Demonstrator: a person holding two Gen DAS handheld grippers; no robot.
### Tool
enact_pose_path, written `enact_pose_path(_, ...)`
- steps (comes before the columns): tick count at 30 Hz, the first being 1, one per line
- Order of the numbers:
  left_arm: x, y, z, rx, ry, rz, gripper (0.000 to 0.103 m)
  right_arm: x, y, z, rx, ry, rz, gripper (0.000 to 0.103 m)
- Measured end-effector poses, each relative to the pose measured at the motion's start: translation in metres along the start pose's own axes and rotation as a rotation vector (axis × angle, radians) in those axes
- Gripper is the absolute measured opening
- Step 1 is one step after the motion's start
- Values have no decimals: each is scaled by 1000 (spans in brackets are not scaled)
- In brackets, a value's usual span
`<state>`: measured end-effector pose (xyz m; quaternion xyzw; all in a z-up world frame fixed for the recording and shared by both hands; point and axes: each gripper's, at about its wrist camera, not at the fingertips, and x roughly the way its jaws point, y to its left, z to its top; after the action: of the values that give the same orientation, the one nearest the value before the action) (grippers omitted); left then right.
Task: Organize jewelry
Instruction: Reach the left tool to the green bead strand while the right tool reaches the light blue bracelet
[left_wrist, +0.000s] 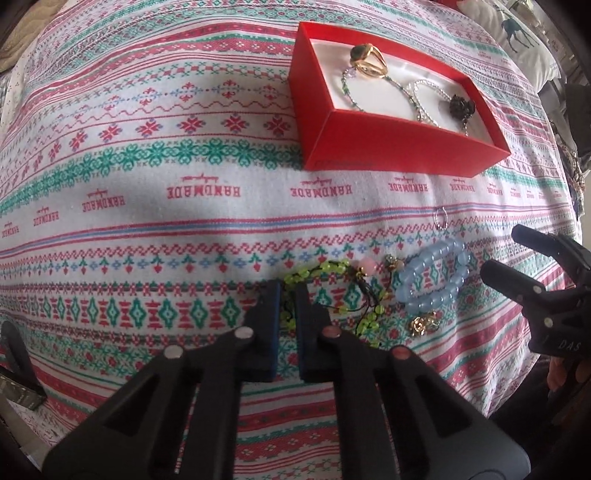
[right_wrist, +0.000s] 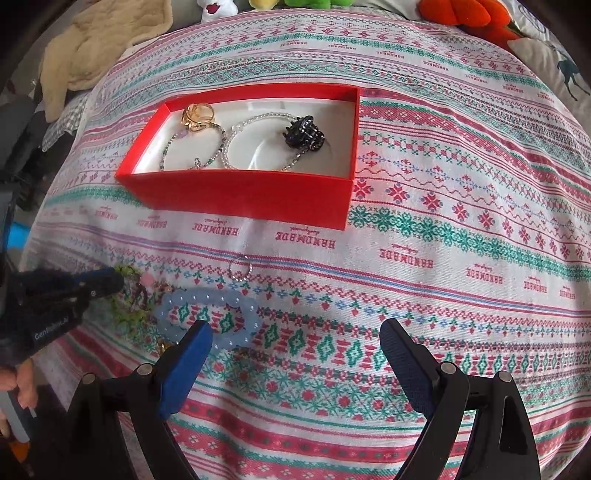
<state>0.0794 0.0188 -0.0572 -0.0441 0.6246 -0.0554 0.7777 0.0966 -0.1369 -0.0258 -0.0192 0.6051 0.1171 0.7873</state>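
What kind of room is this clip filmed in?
Probably a bedroom: the work surface looks like a bed under a patterned cloth, with a deer-print pillow and plush toys along its far edge.

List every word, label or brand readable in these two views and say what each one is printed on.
"HANDMADE": repeated in red, upside down in both views, along bands of the patterned cloth.
"DAS": white letters on the right gripper body, left wrist view; anything further is cut off.
"GenRobot.AI": white print on the left gripper body, right wrist view; blurred, so the reading is uncertain.
Script line over each "HANDMADE": too small to read.
Faint print on the red box front wall: unreadable.
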Motion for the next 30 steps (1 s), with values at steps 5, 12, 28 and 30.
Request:
enact_pose_path(5, -8, 14, -2, 3, -19, -3, 6, 9, 10, 11, 15, 0, 52, 68)
enact_pose_path(12, -13, 14, -2, 17, -20, 7, 6, 35, 20, 16, -20, 35, 10, 52)
enact_pose_path(28, -10, -9, -6, 41, -57, 33, 6, 26, 51, -19, -142, -32, -83, 11)
enact_pose_path(30, -15, -11, -7, 43, -67, 23, 6, 15, 34, -24, -126, -33, -58, 11)
